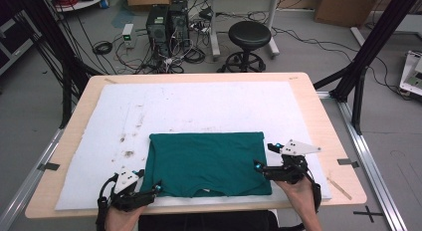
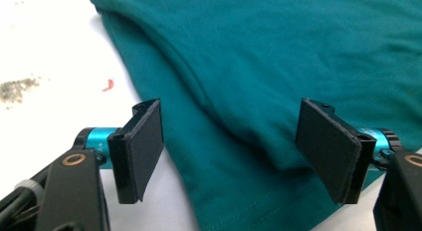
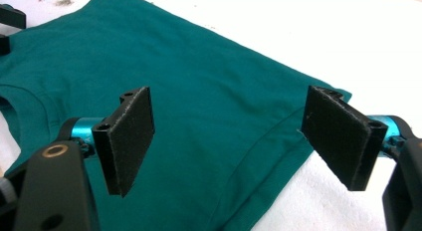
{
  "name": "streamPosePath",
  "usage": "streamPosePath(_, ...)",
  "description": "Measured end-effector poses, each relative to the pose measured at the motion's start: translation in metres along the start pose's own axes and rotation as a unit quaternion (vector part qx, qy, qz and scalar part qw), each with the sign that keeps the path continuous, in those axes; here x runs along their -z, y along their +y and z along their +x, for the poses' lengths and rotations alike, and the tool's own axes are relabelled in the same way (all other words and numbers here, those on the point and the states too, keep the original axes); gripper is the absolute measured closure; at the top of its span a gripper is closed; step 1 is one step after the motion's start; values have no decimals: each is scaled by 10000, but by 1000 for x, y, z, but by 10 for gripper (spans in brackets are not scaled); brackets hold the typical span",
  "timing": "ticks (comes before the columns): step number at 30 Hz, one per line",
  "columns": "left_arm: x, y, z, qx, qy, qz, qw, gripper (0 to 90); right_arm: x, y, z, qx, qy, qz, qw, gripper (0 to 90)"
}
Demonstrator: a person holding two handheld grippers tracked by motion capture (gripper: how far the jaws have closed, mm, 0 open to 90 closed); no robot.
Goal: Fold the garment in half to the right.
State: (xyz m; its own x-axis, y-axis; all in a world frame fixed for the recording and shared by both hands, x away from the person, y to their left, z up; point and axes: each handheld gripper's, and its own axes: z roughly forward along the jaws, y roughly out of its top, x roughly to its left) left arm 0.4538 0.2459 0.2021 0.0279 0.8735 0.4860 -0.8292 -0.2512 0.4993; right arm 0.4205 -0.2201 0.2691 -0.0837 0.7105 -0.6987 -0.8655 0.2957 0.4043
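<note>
A dark green T-shirt (image 1: 209,163) lies folded into a rectangle on the white sheet (image 1: 199,106), its neckline towards the near edge. My left gripper (image 1: 158,186) hovers at the shirt's near left corner, jaws wide apart over the folded edge (image 2: 234,141). Its pads (image 2: 142,146) touch no cloth. My right gripper (image 1: 263,156) stands at the shirt's right edge, open as well, with the folded side (image 3: 239,141) lying under the gap between its pads (image 3: 338,136). Neither gripper holds anything.
The sheet covers a wooden table (image 1: 318,116) and carries dark stains (image 1: 128,152) left of the shirt. Beyond the table stand a black stool (image 1: 249,38), computer towers (image 1: 168,23) with cables, and black frame posts (image 1: 366,47) at the right.
</note>
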Motion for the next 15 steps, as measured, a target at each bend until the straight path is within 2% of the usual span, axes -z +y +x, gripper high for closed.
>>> streamPosePath(4,1,-2,-1,-116,56,-18,9999,270,-1,-1,0,5,6,34,10000,208)
streamPosePath(8,2,-3,-1,-143,36,-28,9999,278,0,1,3,51,8,2,10000,208)
streamPosePath(15,5,-5,-1,-217,-75,-78,9997,365,-4,9,9,55,123,-82,9999,208)
